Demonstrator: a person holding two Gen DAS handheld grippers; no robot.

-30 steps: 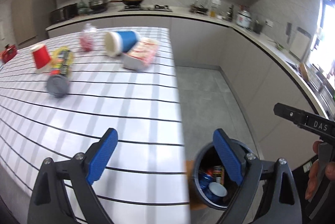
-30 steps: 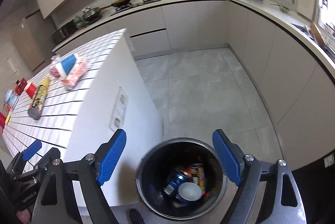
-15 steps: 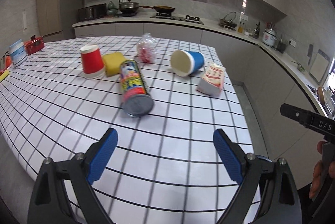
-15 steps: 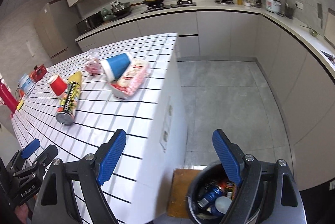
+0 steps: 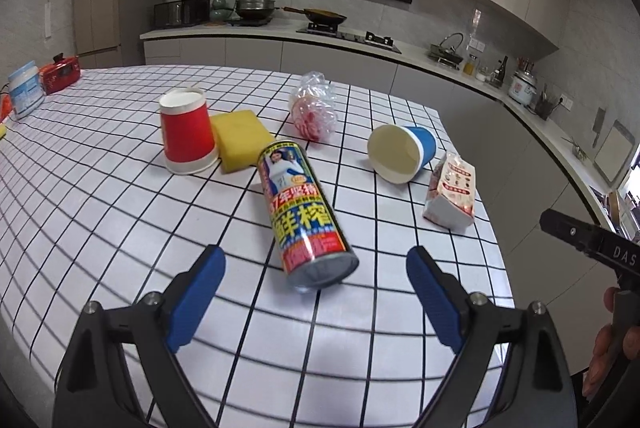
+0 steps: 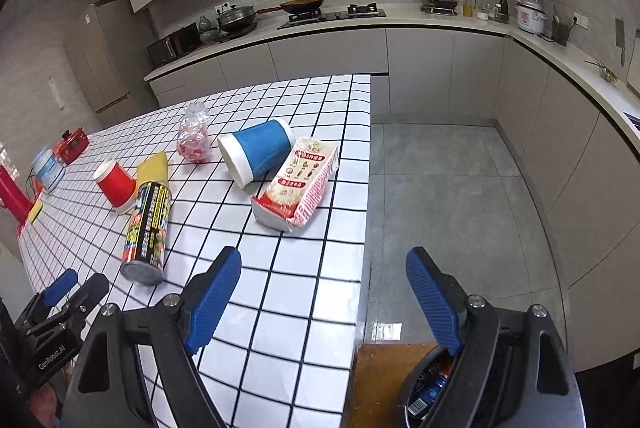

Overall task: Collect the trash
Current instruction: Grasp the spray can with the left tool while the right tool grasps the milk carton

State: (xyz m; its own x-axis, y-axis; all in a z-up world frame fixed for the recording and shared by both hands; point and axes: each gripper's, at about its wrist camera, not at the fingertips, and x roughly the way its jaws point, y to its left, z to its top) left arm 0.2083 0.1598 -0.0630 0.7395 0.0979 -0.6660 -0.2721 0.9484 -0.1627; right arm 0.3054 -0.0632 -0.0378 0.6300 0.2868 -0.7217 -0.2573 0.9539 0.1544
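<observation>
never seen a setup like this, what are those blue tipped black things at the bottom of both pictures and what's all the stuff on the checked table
They are two hand-held grippers; a person carries one in each hand, and a camera on each looks forward along its two blue-padded fingers. One picture is from the left gripper, the other from the right gripper. Both are open and hold nothing.

On the checked table lie a tall drink can on its side, an upside-down red cup touching a yellow sponge, a crumpled plastic bag, a tipped blue cup and a snack packet.

Beside the table, on the floor, a trash bin already holds some cans.
</observation>
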